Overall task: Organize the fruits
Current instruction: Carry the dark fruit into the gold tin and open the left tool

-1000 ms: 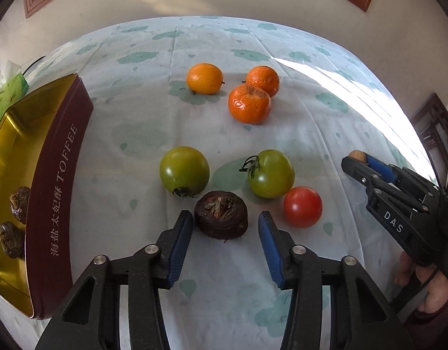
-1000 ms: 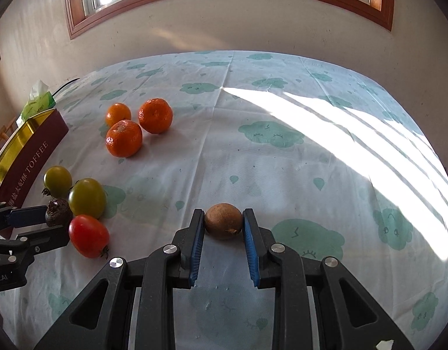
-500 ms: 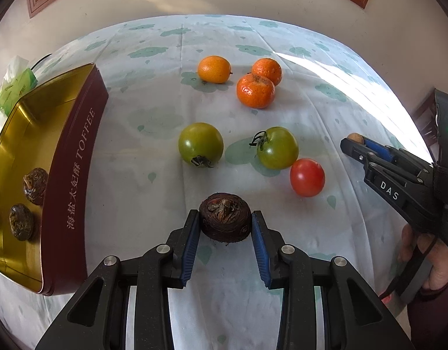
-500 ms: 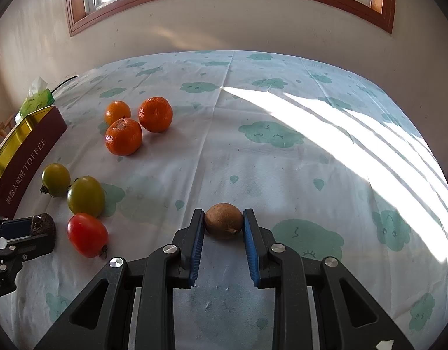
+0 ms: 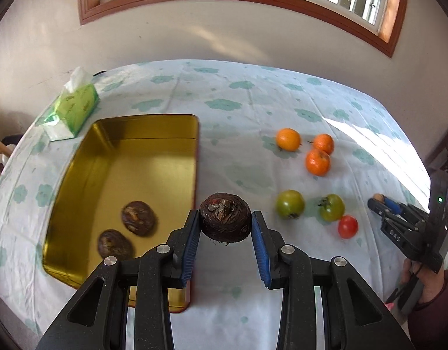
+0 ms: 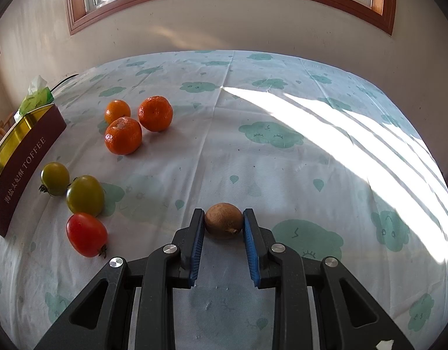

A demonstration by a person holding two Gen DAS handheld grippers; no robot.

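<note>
Your left gripper (image 5: 225,224) clamps a dark chestnut (image 5: 225,218) between its blue pads, lifted just beside the right edge of the gold tin (image 5: 153,125). Two more dark chestnuts (image 5: 138,214) lie in the tin's near end, close together. A green tissue pack (image 5: 75,108) sits beyond the tin's far left corner.

Your right gripper (image 6: 223,226) is closed on a small brown fruit (image 6: 223,219), low over the tablecloth (image 6: 282,160); you cannot tell whether the fruit touches the cloth. In the left view you see that gripper at the far right, held in your hand (image 5: 428,283).

To the right of the tin lie three oranges (image 5: 317,161) in a tight cluster, and nearer you two green tomatoes (image 5: 289,204) with a red tomato (image 5: 347,226) just beside the right-hand green one.
</note>
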